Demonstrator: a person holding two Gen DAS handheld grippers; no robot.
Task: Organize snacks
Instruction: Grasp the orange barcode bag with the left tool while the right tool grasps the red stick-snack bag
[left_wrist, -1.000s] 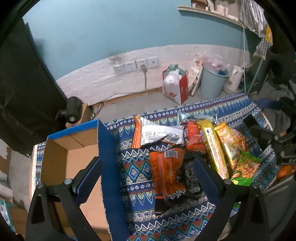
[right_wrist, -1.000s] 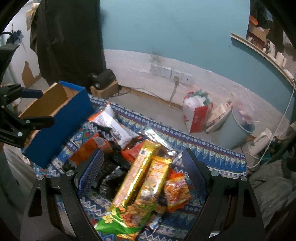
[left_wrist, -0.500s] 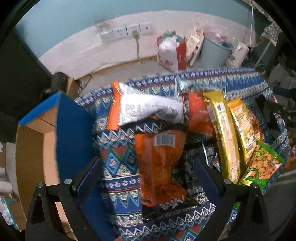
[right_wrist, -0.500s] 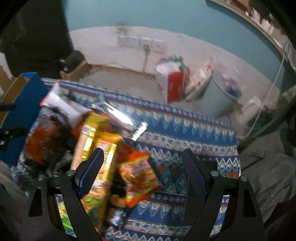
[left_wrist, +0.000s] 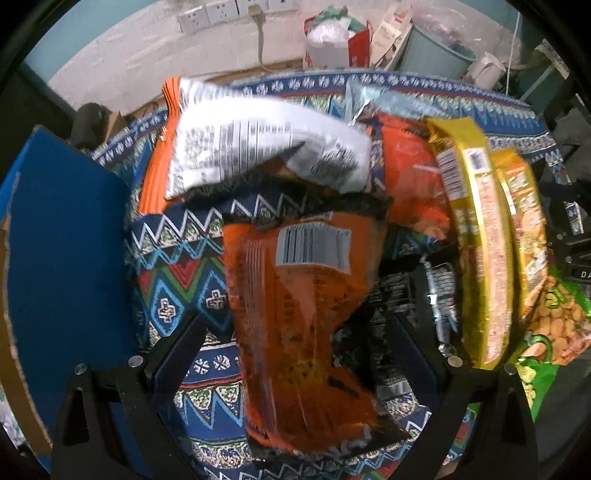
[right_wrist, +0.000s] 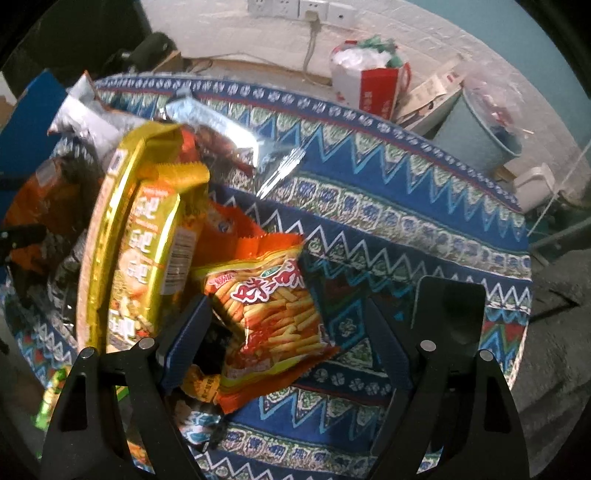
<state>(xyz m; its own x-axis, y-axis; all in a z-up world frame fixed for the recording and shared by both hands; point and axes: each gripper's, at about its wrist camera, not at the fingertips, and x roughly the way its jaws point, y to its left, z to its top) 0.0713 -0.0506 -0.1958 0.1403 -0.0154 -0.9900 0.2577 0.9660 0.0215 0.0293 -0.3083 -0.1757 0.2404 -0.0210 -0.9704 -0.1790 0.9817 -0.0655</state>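
A pile of snack packets lies on a patterned blue cloth (left_wrist: 177, 266). My left gripper (left_wrist: 295, 332) is open, its fingers either side of an orange barcode packet (left_wrist: 295, 317). Beyond it lie a white-backed packet (left_wrist: 251, 144), a long gold packet (left_wrist: 476, 243) and a green peanut packet (left_wrist: 554, 325). A blue cardboard box (left_wrist: 62, 243) stands at the left. My right gripper (right_wrist: 288, 332) is open over a red-orange fries packet (right_wrist: 273, 306), beside the gold packets (right_wrist: 147, 240).
A phone (right_wrist: 448, 310) lies on the cloth by my right gripper's right finger. Past the cloth's far edge are the floor, a red and white bag (right_wrist: 369, 81), a grey-blue bin (right_wrist: 480, 129) and wall sockets (right_wrist: 303, 7).
Both grippers have come down and forward close to the pile. The left now straddles the orange packet. The right swung right, over the fries packet. Both stayed open.
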